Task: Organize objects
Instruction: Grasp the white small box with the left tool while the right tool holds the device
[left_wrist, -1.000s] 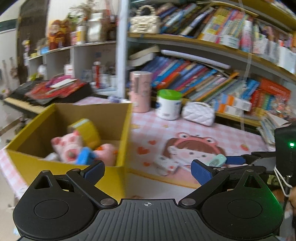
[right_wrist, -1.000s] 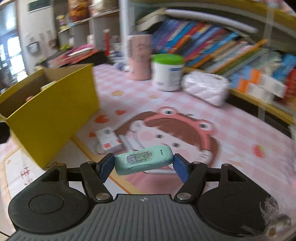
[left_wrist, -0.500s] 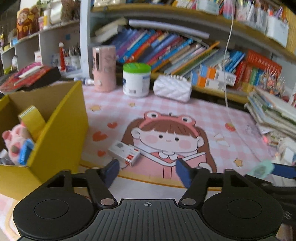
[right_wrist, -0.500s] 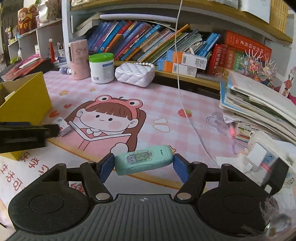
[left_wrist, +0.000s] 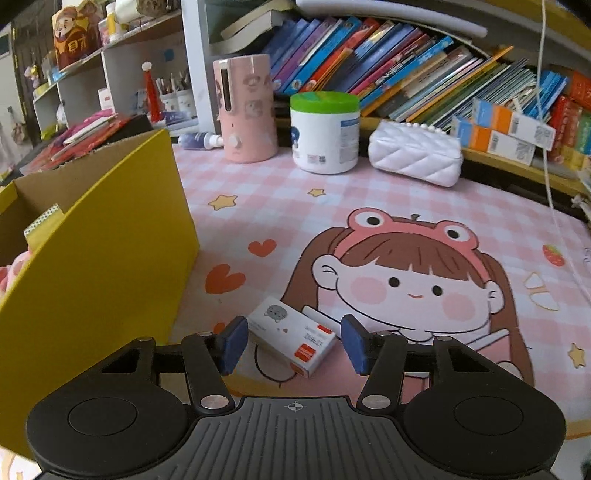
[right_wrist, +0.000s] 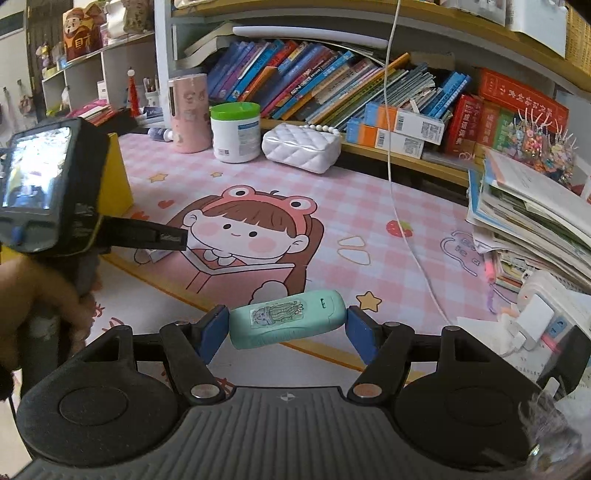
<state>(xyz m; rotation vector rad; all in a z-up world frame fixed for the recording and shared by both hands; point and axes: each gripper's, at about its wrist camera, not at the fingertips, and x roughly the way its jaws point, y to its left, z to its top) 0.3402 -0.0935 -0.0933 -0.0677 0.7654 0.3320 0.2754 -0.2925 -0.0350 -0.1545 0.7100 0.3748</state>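
So the left gripper was up over the yellow box a second ago with its jaws flung wide. Now it's come down and across to the little white box lying on the pink mat. That box sits right between the blue pads, slightly skewed, and the jaws are closing in on it. The left pad looks about touching one corner, but there's still a gap on the right side, so it's not pinched yet.

The right gripper hasn't changed its grip at all: it's clamped on the teal case, held end to end between its pads, up off the mat. It has swung away from the yellow box, so it's well off to the right of the left one now.

My read: the last drop into the yellow box is done and the white box is next. The teal case probably goes in afterwards. Since the white box is skewed, the pinch might twist it.
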